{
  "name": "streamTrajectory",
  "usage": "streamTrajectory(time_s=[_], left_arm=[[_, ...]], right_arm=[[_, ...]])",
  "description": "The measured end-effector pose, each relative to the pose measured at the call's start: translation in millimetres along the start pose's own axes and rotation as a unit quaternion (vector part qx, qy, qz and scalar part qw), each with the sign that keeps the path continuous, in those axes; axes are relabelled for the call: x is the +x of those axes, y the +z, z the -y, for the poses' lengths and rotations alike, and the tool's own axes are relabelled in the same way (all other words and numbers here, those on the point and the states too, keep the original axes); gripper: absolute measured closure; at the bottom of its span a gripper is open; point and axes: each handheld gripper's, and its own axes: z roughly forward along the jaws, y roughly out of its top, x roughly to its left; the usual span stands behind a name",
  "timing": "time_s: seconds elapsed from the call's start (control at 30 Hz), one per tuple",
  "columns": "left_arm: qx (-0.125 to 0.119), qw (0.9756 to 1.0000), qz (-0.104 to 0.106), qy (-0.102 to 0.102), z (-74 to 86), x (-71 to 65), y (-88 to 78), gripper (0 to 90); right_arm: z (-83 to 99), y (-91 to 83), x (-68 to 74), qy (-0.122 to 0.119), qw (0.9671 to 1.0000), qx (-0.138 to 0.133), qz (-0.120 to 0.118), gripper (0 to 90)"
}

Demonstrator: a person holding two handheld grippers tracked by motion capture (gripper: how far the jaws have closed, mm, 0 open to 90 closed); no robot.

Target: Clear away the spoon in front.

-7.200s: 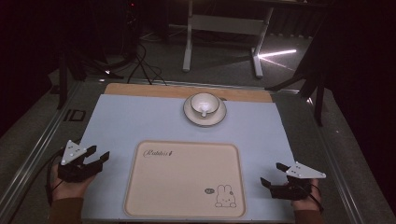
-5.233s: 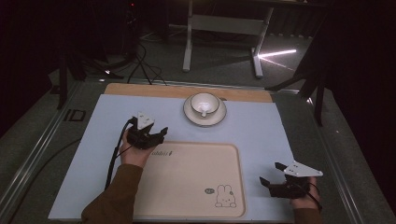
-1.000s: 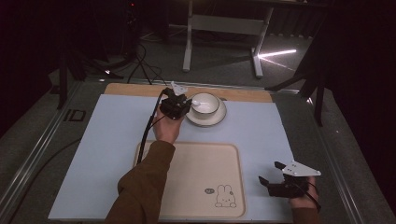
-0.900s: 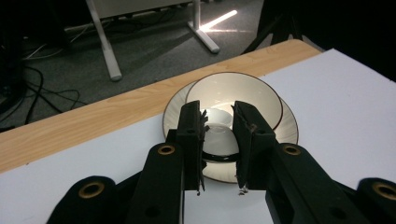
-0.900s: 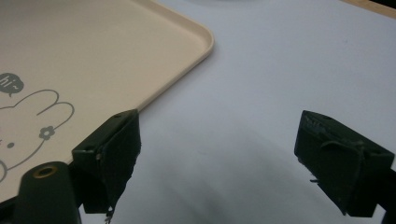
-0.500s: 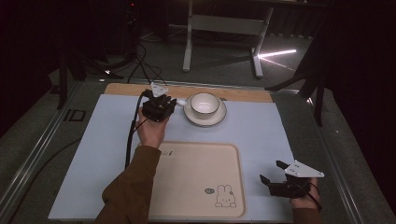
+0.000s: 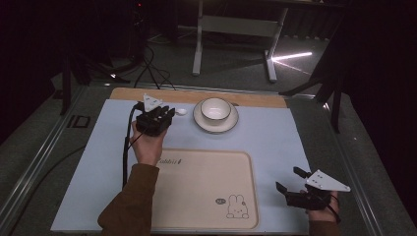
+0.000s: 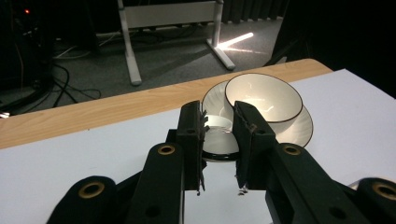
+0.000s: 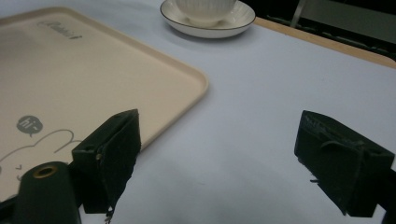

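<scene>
While the small white piece that looks like a spoon sits pinched in your left gripper, just left of the saucer near the far edge of the mat, the main risk is losing it. The jaws stand close together on it, but they seem to catch it near one end, and most of it juts past the tips. A quick swing or a tilt of the wrist could let glazed ware slide out and drop. Whether it hangs clear of the mat I cannot tell, so lift before you travel, or it may drag and twist in the grip. The cup stands on the saucer just beside your tips. If you turn toward it, a jaw or the spoon could knock the rim and shove the cup off centre. If you head for the tray, its raised edge could catch a low spoon. Your right gripper rests spread and empty, well apart at the near right.
</scene>
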Motion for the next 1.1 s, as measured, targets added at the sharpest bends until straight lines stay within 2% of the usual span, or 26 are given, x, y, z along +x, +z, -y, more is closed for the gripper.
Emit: streamTrajectory(time_s=[0.37, 0.53, 0.7, 1.1], left_arm=[[-0.016, 0.9997, -0.018, -0.009, 19.1, 4.9, -24.3, 73.8], [-0.024, 0.9988, -0.039, -0.017, 33.3, 8.9, -37.4, 73.8], [-0.02, 0.9982, -0.053, -0.018, 43.9, 12.6, -43.8, 73.8], [-0.016, 0.9972, -0.066, -0.033, 66.1, 17.9, -53.1, 73.8]], right_arm=[[-3.5, -7.9, 3.7, 0.003, 0.9997, -0.023, 0.0, 14.2], [-3.8, -7.1, 4.4, -0.001, 0.9998, -0.021, 0.0, 14.2], [-3.6, -6.4, 4.5, -0.002, 0.9998, -0.018, 0.0, 14.2], [-3.3, -5.9, 4.5, -0.005, 0.9998, -0.016, 0.003, 14.2]])
